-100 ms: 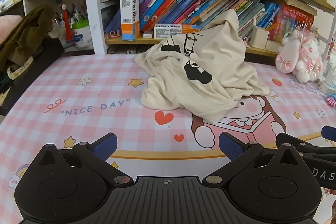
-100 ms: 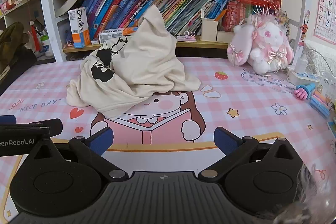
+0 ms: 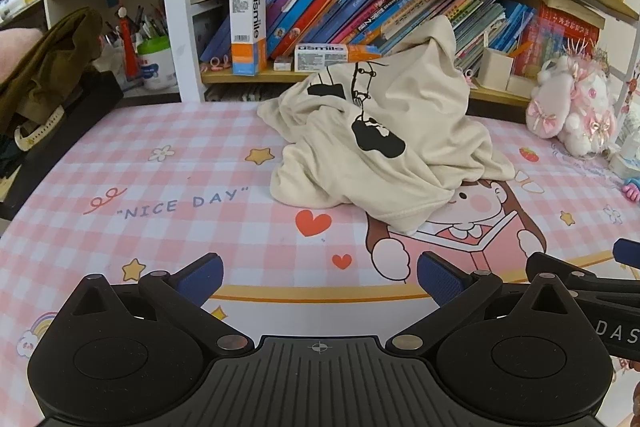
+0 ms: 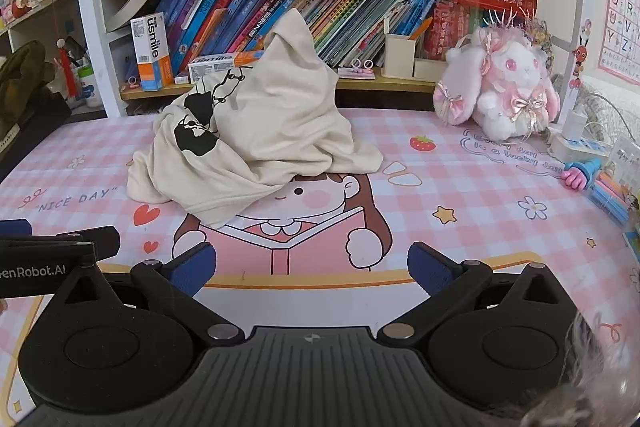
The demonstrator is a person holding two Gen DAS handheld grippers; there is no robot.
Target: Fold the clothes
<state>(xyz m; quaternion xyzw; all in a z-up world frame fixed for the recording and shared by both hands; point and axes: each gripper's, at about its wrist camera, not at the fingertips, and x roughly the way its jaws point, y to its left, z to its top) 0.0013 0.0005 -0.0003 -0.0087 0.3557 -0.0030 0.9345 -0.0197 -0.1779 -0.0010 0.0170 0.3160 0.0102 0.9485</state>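
A cream garment (image 3: 384,143) with a black print lies crumpled in a heap on the pink checked mat (image 3: 160,195), its peak leaning against the bookshelf. The right wrist view shows the same garment (image 4: 256,143) left of centre. My left gripper (image 3: 318,277) hovers over the mat's near edge, well short of the heap, open with nothing between its blue pads. My right gripper (image 4: 312,269) is beside it, likewise open and empty. Part of the right gripper (image 3: 588,279) shows at the right of the left wrist view, and the left gripper's arm (image 4: 52,247) at the left of the right wrist view.
A bookshelf (image 4: 320,7) full of books runs behind the mat. A pink plush rabbit (image 4: 504,83) sits at the back right, with a power strip (image 4: 576,143) and pens (image 4: 608,191) near it. An olive garment (image 3: 48,67) lies at the far left.
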